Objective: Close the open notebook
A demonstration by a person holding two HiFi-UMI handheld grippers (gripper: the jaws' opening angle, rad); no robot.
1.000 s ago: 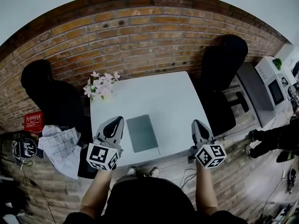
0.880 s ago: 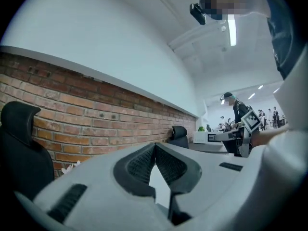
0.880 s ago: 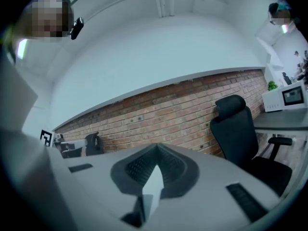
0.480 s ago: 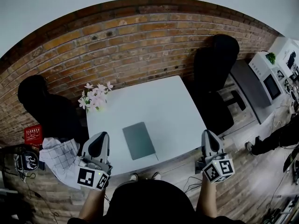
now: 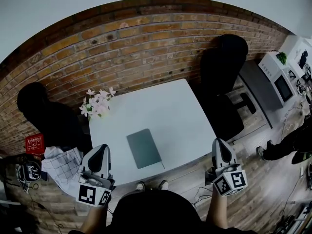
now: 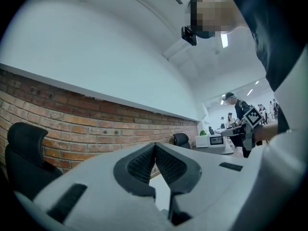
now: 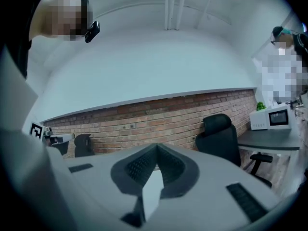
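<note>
You are holding both grippers level, just off the near edge of the white table point(image 5: 170, 116). The left gripper point(image 5: 100, 149) is hovering beside the table's near left corner and the right gripper point(image 5: 220, 143) off its near right corner. Each gripper's jaws are pressed together with nothing between them.

The grey-green notebook point(image 5: 144, 148) is lying flat on the table, close to its near edge, showing a single cover. It looks closed, so the task seems done, with nothing left but to back away.

Pink flowers point(image 5: 96, 102) are standing at the table's far left corner, well apart from the notebook. Black chairs are crowding the table's left side point(image 5: 44, 111) and right side point(image 5: 222, 72), with the brick wall point(image 5: 136, 48) behind it. The near side is giving you open room.
</note>
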